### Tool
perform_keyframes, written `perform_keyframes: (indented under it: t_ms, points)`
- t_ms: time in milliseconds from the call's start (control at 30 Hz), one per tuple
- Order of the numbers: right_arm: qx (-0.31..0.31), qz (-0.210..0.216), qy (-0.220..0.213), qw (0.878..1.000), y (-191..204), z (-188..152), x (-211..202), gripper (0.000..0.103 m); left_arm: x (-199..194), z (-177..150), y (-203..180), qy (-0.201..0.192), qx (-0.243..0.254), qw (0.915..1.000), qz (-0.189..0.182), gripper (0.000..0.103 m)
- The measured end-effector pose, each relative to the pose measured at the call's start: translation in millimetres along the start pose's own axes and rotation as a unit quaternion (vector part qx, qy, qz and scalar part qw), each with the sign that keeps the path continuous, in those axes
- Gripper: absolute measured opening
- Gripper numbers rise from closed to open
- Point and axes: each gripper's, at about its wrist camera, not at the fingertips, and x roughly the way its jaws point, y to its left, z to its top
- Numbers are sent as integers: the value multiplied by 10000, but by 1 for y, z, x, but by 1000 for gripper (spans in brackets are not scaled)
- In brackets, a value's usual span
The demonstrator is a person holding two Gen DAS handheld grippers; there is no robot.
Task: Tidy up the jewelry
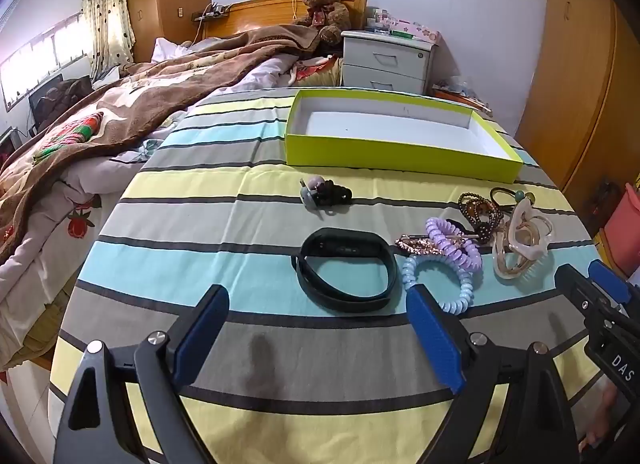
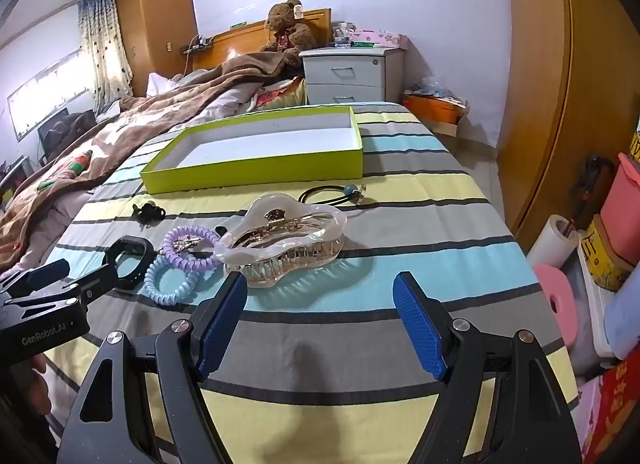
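Note:
A lime-green box (image 1: 400, 152) with a white, empty inside (image 2: 256, 168) lies on the striped cloth. In front of it lie a black wristband (image 1: 348, 276), purple (image 1: 452, 242) and blue (image 1: 440, 284) coil hair ties, beaded bands (image 1: 480, 212), a clear hair claw (image 2: 280, 240), a black elastic with a teal bead (image 2: 332, 192) and a small dark clip (image 1: 324, 192). My left gripper (image 1: 316, 300) is open just short of the wristband. My right gripper (image 2: 320, 288) is open just short of the hair claw.
The striped cloth (image 1: 248, 344) covers a table beside a bed with a brown blanket (image 1: 120, 112). A white nightstand (image 2: 348, 76) stands behind. Storage tubs and paper rolls (image 2: 560, 304) crowd the floor at right, by a wooden wardrobe (image 2: 552, 84).

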Motion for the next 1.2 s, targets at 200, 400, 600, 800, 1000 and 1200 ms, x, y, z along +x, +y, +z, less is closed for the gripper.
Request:
perform_keyframes:
  t_ms: [200,400,600,800,1000,1200]
  points:
    - [-18,6,-98,10000,3,1,-6,75,-4,3,-5,10,57,10000,-22,91]
    - [-93,-21,-180,9998,10,2,-11,75,-3,4,-1,-40,9,10000,-53,91]
    - [-157,-20,-206,9997,12,1,-13,75,-9,3,2,-129,-26,9999,19,91]
    - [-164,-15,-210,9996,12,1,-13,75,-10,1,3,-139,-21,9999,29,91]
    - [-170,-22,-207,9996,12,1,-14,75,-12,1,3,-160,-35,9999,22,91]
    - [-177,-13,-207,9996,13,1,-14,75,-13,0,1,-157,-41,9999,34,91]
